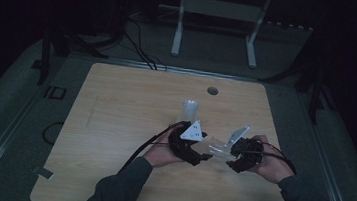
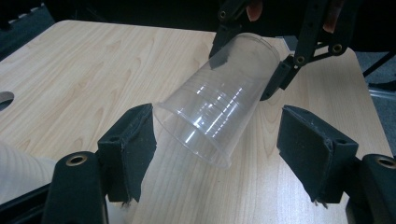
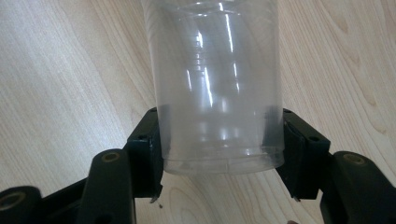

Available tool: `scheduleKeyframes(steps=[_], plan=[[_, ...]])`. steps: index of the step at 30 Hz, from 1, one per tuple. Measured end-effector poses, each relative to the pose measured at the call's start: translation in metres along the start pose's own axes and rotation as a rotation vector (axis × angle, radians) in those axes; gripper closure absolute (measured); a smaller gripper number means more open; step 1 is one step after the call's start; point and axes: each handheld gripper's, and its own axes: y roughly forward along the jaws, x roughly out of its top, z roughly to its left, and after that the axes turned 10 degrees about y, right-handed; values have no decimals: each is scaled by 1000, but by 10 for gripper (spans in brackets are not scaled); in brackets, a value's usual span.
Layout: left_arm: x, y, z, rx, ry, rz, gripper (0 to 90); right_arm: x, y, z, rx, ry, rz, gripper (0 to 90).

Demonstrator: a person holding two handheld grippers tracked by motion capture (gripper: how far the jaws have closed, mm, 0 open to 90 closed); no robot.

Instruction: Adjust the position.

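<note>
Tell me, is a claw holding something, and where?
Yes. The right claw grips a clear cup at its closed base end. The left claw is open around the cup's rim, not pressing it.

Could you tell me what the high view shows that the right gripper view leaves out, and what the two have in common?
High view alone: the whole wooden table, both of the person's hands, the left gripper beside the held cup, an upright clear cup standing farther back, a round hole in the tabletop, and a white frame on the floor beyond.
Right gripper view alone: close up, both pads pressing the sides of the cup near its base.
Shared: the right gripper shut on the clear plastic cup, over the wood surface.
</note>
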Motion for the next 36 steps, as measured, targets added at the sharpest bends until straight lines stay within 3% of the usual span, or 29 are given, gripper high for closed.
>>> scheduleKeyframes(steps=[21,36], plan=[[-2,-1,2,28,-17,-15,276,-11,2,0,-17,105,-122,417],[-2,-3,5,49,-38,-32,275,-21,1,-3,-47,208,-252,417]])
